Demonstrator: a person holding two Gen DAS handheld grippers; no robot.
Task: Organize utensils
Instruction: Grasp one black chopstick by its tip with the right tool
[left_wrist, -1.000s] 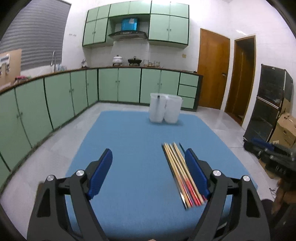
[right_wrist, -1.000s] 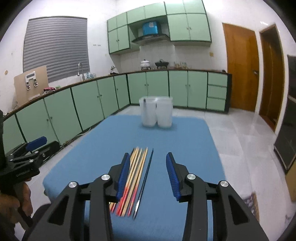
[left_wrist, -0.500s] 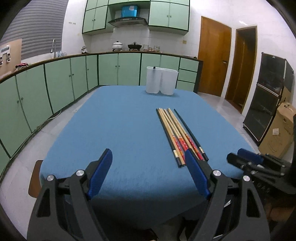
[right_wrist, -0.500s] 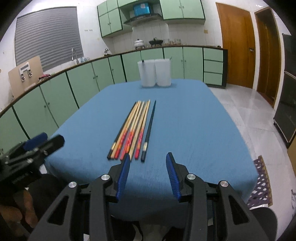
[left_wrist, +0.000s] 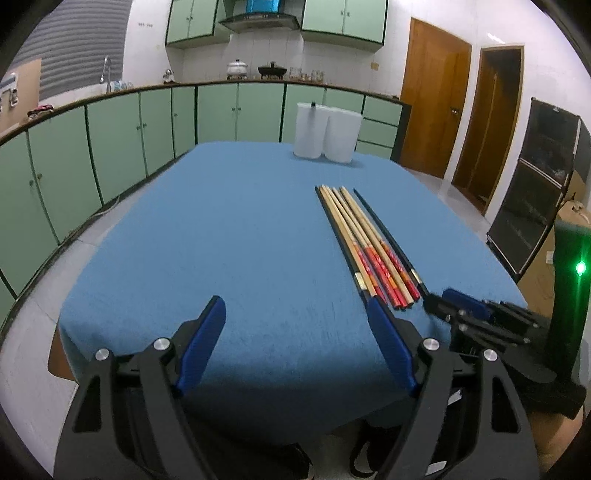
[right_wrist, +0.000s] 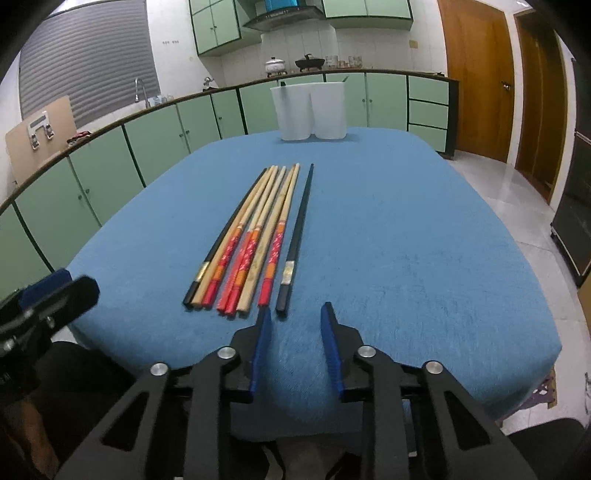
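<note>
Left wrist view: the left claw is spread wide and empty above the near edge of a tabletop draped in napped blue cloth; slender chopsticks, wooden with red-banded ends plus two black, lie side by side at right. Right wrist view: the right claw is released, just near of the chopsticks; two white translucent plastic holders stand at the far edge.

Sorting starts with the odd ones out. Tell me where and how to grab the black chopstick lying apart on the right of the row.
Grip the black chopstick near its thick near end, just past the gold band, coming from above with the right gripper, one finger on each side of the shaft. It lies flat on the blue tablecloth with a gap separating it from the bamboo chopsticks, probably room for a finger.
</note>
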